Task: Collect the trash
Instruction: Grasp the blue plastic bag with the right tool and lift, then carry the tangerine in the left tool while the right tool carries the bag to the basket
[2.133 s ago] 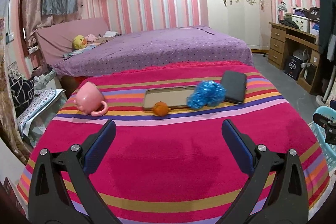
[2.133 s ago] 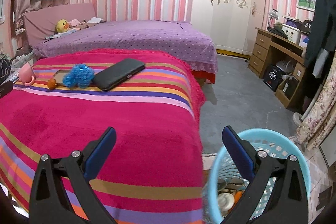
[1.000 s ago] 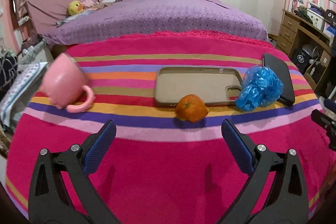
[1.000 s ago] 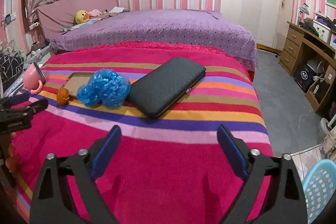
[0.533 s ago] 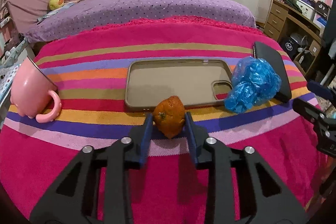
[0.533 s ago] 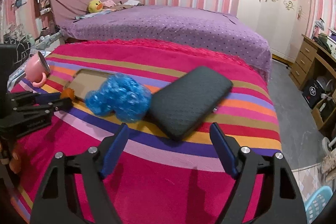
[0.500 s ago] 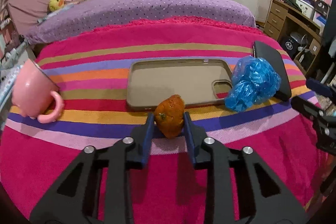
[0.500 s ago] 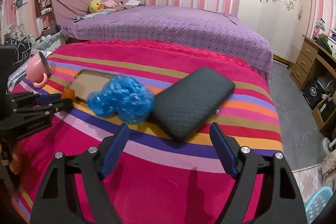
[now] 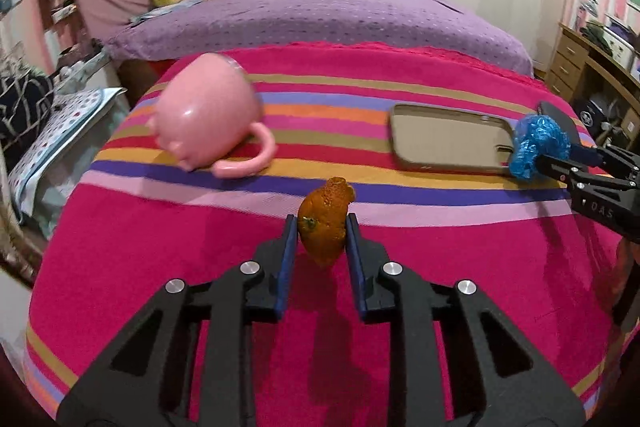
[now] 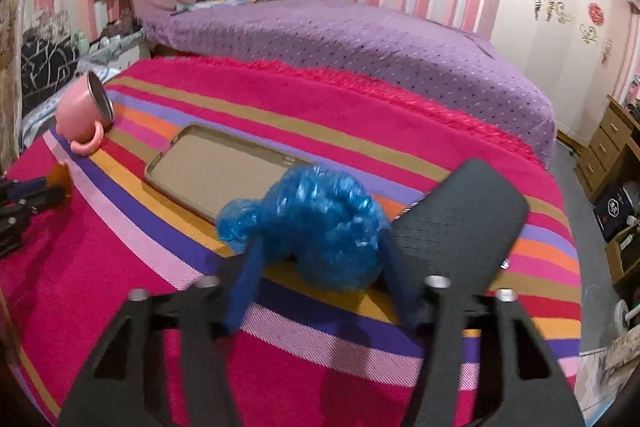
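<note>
My left gripper (image 9: 322,231) is shut on an orange peel (image 9: 325,221) and holds it just above the striped pink blanket (image 9: 160,247). The peel also shows at the left edge of the right wrist view (image 10: 60,175). My right gripper (image 10: 320,267) has its jaws closed against a crumpled blue plastic bag (image 10: 320,223), which rests on the blanket. The bag and right gripper show in the left wrist view (image 9: 538,147) at the far right.
A pink mug (image 9: 208,123) lies on its side at the left. A tan phone case (image 9: 448,137) lies flat behind the bag. A black wallet (image 10: 460,223) lies right of the bag. A purple bed (image 9: 320,15) lies behind, a wooden desk (image 9: 588,67) at the right.
My left gripper lifted the orange peel back off the stripes, away from the phone case. My right gripper moved forward and closed on the blue bag.
</note>
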